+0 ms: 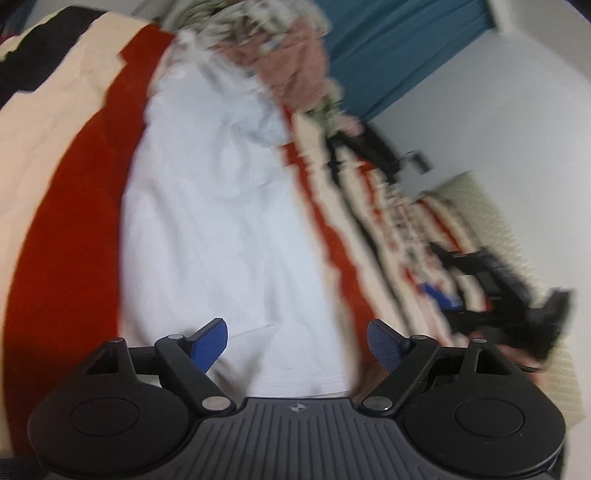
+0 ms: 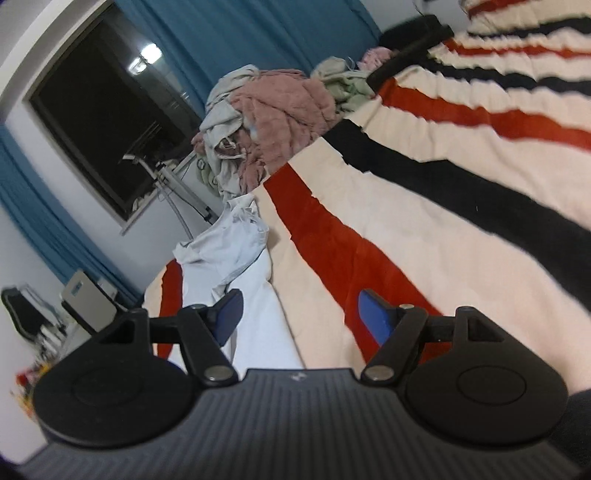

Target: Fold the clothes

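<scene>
Curtains of blue hang far left beside a dark window, and a heap of pink and pale green clothes sits at the blanket's far end. Nearer, a white garment lies stretched along the striped blanket, its collar end rumpled toward the heap. The left gripper hovers over the garment's near hem, jaws spread wide, holding nothing. To its right, the right gripper hangs just beside the garment's edge, over a red stripe, jaws equally wide and empty.
</scene>
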{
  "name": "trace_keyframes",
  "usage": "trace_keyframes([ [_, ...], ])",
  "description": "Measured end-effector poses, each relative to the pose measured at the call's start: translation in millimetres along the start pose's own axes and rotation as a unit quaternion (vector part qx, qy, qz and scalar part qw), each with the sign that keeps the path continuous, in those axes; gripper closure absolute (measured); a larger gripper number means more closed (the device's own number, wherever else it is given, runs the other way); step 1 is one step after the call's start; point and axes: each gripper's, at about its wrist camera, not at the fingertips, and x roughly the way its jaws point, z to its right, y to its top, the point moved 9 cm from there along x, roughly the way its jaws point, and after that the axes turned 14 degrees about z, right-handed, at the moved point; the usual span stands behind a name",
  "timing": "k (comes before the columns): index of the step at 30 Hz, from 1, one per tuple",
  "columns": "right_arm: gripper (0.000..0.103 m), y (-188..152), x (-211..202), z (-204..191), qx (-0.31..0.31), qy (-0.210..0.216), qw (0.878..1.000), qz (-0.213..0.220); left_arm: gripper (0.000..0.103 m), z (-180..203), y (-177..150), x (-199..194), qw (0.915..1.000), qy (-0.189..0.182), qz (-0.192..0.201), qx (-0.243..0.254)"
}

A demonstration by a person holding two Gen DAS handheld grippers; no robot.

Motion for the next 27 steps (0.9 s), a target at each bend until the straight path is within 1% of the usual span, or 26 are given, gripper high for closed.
trace_keyframes([
  [2, 0.031, -11, 5, -1, -0.005, 0.006, 1.000, -0.029, 0.022, -14, -4, 11, 0.9992, 0.026, -0.021, -0.021],
  [4, 0.031, -19, 9, 0, 0.002, 0.006, 0.999, -0.049, 0.025, -25, -7, 22, 0.9972, 0.038, -0.041, -0.050],
  [6, 0.031, -25, 12, 2, 0.012, 0.004, 0.998, -0.063, 0.026, -32, -10, 30, 0.9954, 0.042, -0.055, -0.066],
  [8, 0.031, -32, 14, 4, 0.021, 0.002, 0.997, -0.077, 0.026, -34, -11, 34, 0.9952, 0.040, -0.060, -0.066],
  [10, 0.031, -36, 15, 2, 0.016, 0.004, 0.996, -0.084, 0.026, -30, -12, 37, 0.9960, 0.031, -0.064, -0.055],
  [12, 0.030, -39, 14, 0, 0.010, 0.008, 0.996, -0.091, 0.026, -22, -13, 38, 0.9966, 0.012, -0.067, -0.047],
  [16, 0.030, -47, 15, -1, 0.021, 0.012, 0.993, -0.113, 0.027, -5, -15, 32, 0.9966, -0.030, -0.065, -0.041],
  [21, 0.030, -58, 18, 0, 0.044, 0.015, 0.988, -0.148, 0.028, 16, -17, 25, 0.9940, -0.083, -0.062, -0.034],
  [24, 0.030, -62, 18, 1, 0.053, 0.018, 0.985, -0.163, 0.026, 28, -19, 19, 0.9911, -0.115, -0.060, -0.030],
  [25, 0.030, -63, 19, 1, 0.053, 0.017, 0.984, -0.167, 0.024, 27, -18, 18, 0.9915, -0.112, -0.057, -0.035],
  [27, 0.030, -66, 21, 1, 0.053, 0.017, 0.983, -0.175, 0.021, 14, -14, 16, 0.9942, -0.080, -0.047, -0.054],
])
